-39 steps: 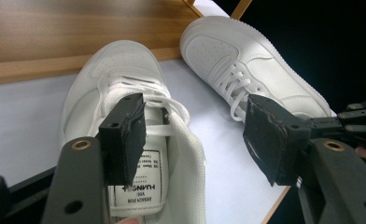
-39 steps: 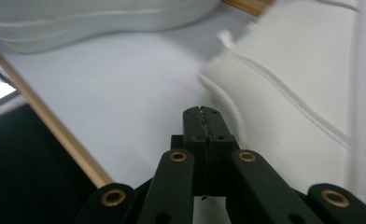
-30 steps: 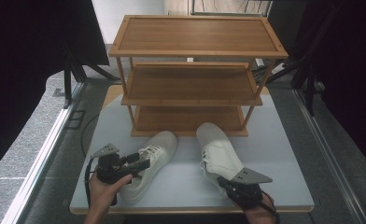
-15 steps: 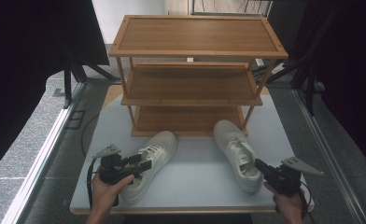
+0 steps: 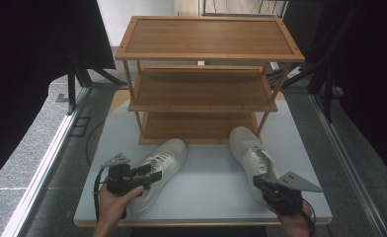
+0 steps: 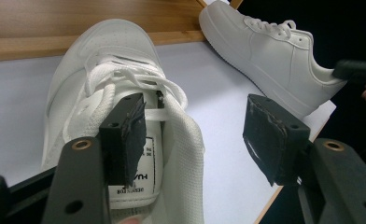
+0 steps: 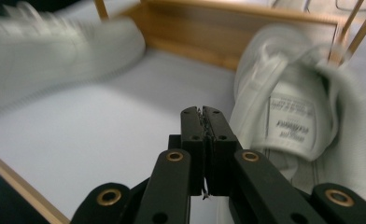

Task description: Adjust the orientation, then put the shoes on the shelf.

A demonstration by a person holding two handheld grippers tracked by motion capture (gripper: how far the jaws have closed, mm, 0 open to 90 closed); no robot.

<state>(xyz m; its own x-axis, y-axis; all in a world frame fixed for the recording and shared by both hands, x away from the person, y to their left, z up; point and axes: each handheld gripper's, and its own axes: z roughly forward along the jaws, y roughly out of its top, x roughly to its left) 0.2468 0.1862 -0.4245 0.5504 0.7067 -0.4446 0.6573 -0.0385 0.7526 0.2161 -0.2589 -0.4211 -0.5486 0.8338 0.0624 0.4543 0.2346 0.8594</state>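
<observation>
A three-tier wooden shoe rack (image 5: 204,74) stands at the far middle of the pale counter (image 5: 211,182). Two white sneakers lie in front of it, toes toward the rack. The left tool (image 5: 144,175) hovers over the left sneaker (image 5: 162,165), jaws spread wide, one pad (image 6: 125,135) over the shoe's opening. The right tool (image 5: 260,185) sits at the heel of the right sneaker (image 5: 251,150), jaws pressed together on nothing.

The left gripper (image 6: 197,140) gapes wide over the near white sneaker's (image 6: 111,79) collar, fingers (image 6: 125,135) straddling it.
</observation>
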